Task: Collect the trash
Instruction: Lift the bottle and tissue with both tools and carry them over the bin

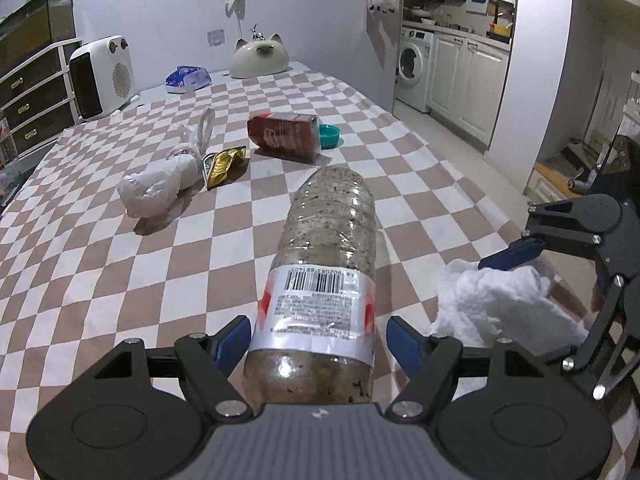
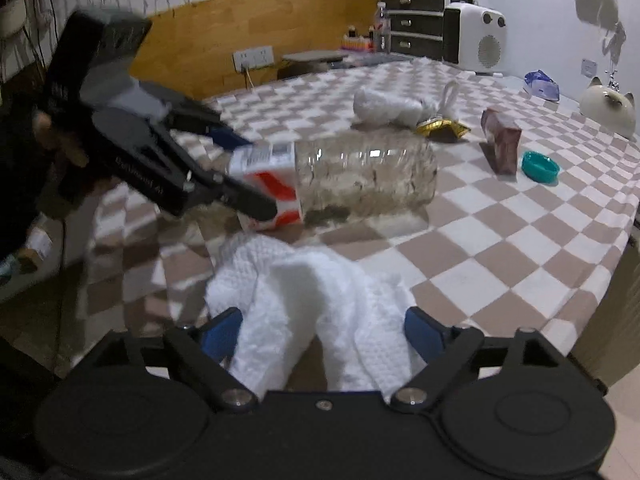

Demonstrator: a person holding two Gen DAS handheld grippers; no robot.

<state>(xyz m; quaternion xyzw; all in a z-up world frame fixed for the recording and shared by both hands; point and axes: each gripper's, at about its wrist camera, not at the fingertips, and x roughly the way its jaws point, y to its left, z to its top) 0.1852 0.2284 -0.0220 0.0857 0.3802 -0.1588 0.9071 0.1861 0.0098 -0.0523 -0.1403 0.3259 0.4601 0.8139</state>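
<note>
Clear plastic bottle (image 1: 328,264) sits clamped at its label in the left hand-held gripper (image 1: 318,336), crumpled white tissue (image 2: 316,304) loosely between the right hand-held gripper (image 2: 322,332) fingers, jaws wide — both at the checkered surface (image 1: 120,280) edge, mid-pickup — next up, probably binning them.

The tabletop (image 1: 100,248) is covered by a brown-and-white checked cloth. Behind it a pale grey wall (image 1: 160,8) is seen, with a white switch plate (image 1: 216,37) fixed to it. A dark drawer unit (image 1: 32,96) is placed at the left, beside a white fan heater (image 1: 102,76). Through a doorway, a white washing machine (image 1: 414,66) and white cabinets (image 1: 468,84) are shown. In the right wrist view, a wooden wall panel (image 2: 256,20) with a socket strip (image 2: 253,58) is visible. The room is dimly lit.
</note>
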